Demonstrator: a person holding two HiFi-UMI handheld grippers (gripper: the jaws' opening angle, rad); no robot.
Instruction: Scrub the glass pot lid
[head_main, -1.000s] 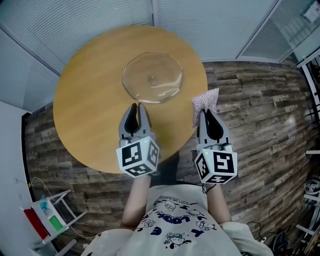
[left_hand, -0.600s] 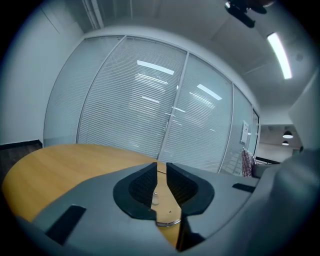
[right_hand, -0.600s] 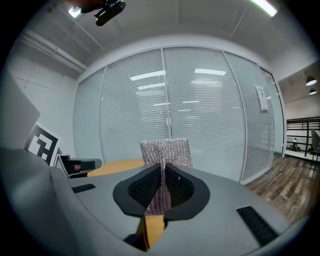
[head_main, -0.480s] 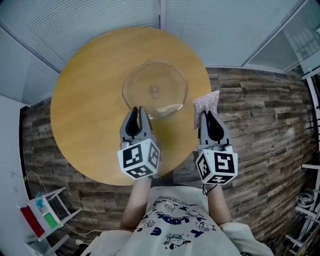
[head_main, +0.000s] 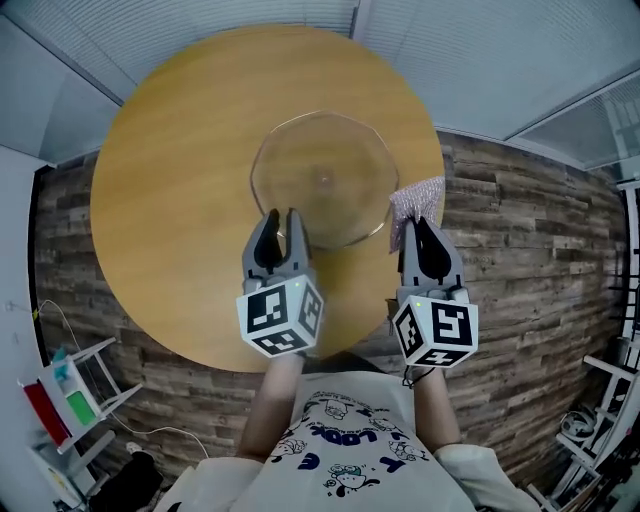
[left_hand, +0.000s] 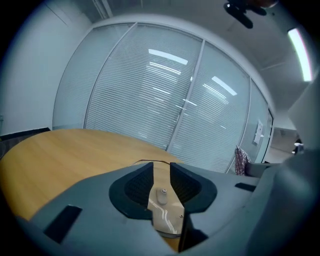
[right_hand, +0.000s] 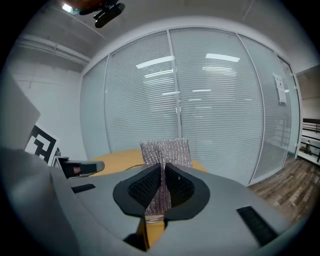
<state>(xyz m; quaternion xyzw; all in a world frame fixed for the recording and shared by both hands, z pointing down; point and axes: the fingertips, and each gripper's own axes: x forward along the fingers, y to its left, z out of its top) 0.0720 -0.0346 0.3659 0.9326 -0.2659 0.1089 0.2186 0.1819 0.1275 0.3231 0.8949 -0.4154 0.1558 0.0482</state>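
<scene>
Right tongs (head_main: 419, 222) clamp cloth (head_main: 415, 197) at edge of wooden table (head_main: 170, 180); plank floor (head_main: 530, 260) below.

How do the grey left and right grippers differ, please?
The left gripper has just been opening its jaws and grips nothing; the right gripper is shut on a silvery mesh cloth. The left aims at the near rim of the clear glass pot lid; the right sits beside its right edge. Both carry marker cubes.

Head view looks steeply down over the surface (head_main: 160, 220). Gripper views sit low, facing across it. Head and left views share the glass pot lid (head_main: 322, 180).
</scene>
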